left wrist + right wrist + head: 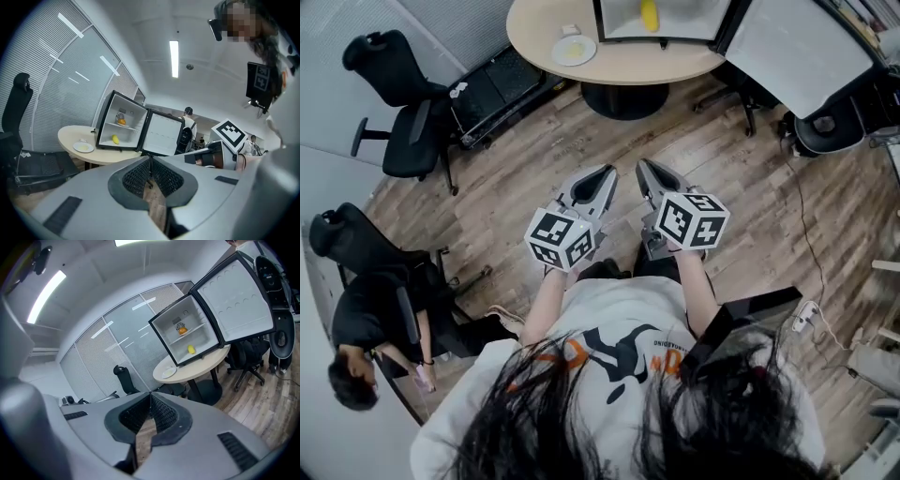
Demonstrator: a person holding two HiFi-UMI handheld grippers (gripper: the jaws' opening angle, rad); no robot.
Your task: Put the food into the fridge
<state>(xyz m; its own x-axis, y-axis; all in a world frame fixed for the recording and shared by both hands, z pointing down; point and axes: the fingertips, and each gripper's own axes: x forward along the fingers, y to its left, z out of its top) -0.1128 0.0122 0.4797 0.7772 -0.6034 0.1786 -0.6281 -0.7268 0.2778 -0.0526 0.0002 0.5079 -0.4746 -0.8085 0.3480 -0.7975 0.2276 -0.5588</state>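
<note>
A small fridge point(123, 123) stands open on the round table point(544, 33), its door point(797, 42) swung wide to the right. Inside, a yellow food item point(115, 138) lies on the bottom and an orange one point(121, 122) on the shelf; both also show as the yellow item point(191, 349) and the orange item point(182, 330). My left gripper point(605, 174) and right gripper point(645, 170) hover side by side over the wood floor, close to the person's body and well short of the table. Both are shut, pads meeting tip to tip, with nothing between them.
A white plate point(574, 50) with something pale on it sits on the table left of the fridge. Black office chairs point(408, 103) stand at the left, another chair point(741, 94) near the fridge door. A seated person point(380, 319) is at lower left. Cables point(806, 234) trail on the right.
</note>
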